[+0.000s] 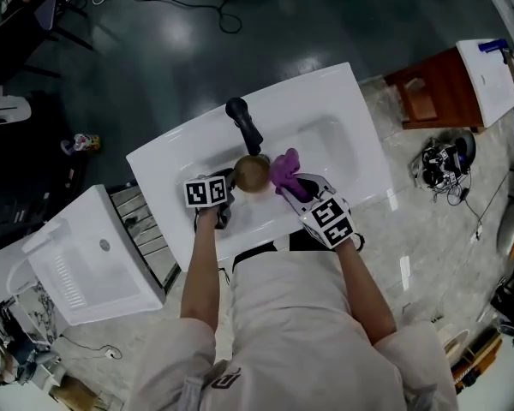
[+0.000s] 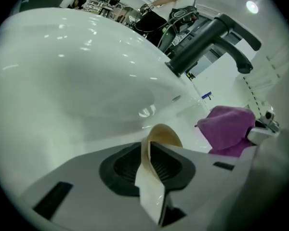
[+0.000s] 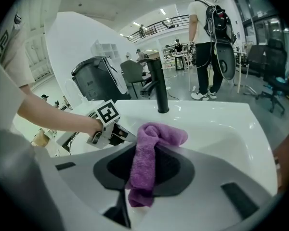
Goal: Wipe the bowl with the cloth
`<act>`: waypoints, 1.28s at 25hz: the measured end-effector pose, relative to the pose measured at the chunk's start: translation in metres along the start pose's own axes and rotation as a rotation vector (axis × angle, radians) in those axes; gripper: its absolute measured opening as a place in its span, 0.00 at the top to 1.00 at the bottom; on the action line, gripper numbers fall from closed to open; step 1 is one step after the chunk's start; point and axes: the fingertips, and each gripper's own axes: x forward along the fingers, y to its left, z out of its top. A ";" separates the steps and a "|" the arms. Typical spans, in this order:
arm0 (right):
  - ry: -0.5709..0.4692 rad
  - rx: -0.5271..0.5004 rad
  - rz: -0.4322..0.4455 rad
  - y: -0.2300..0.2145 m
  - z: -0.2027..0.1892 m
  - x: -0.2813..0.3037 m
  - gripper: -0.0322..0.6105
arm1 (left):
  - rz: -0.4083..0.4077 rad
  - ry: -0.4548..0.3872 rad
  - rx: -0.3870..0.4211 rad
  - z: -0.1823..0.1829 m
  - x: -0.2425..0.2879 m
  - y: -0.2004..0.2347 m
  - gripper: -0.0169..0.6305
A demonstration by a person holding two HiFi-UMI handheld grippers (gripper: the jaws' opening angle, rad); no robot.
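Note:
Over the white sink basin [image 1: 325,139] I hold a tan bowl [image 1: 251,174] by its rim in my left gripper [image 1: 231,182], which is shut on it. The bowl's edge [image 2: 154,162] runs between the jaws in the left gripper view. My right gripper [image 1: 293,185] is shut on a purple cloth [image 1: 284,169], bunched just right of the bowl. In the right gripper view the cloth [image 3: 147,165] hangs out of the jaws, and the left gripper [image 3: 116,134] shows beside it. The bowl is hidden in that view.
A black faucet [image 1: 245,124] stands at the basin's far rim, just behind the bowl. A white cabinet [image 1: 86,259] sits to the left, and a red-brown stand [image 1: 433,88] to the right. A person with a backpack [image 3: 209,37] stands beyond the sink.

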 end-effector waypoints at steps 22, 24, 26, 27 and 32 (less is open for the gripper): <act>-0.011 -0.126 0.208 0.074 0.044 0.036 0.81 | 0.188 -0.215 0.299 0.047 -0.089 -0.052 0.94; -0.004 -0.173 0.193 0.084 0.050 0.050 0.81 | 0.190 -0.216 0.348 0.043 -0.100 -0.059 0.94; -0.011 -0.213 0.175 0.091 0.058 0.061 0.81 | 0.196 -0.205 0.396 0.039 -0.109 -0.061 0.94; -0.010 -0.242 0.156 0.093 0.062 0.066 0.81 | 0.198 -0.202 0.408 0.037 -0.113 -0.060 0.94; 0.021 -0.509 -0.038 0.090 0.075 0.082 0.81 | 0.194 -0.219 0.405 0.033 -0.129 -0.058 0.95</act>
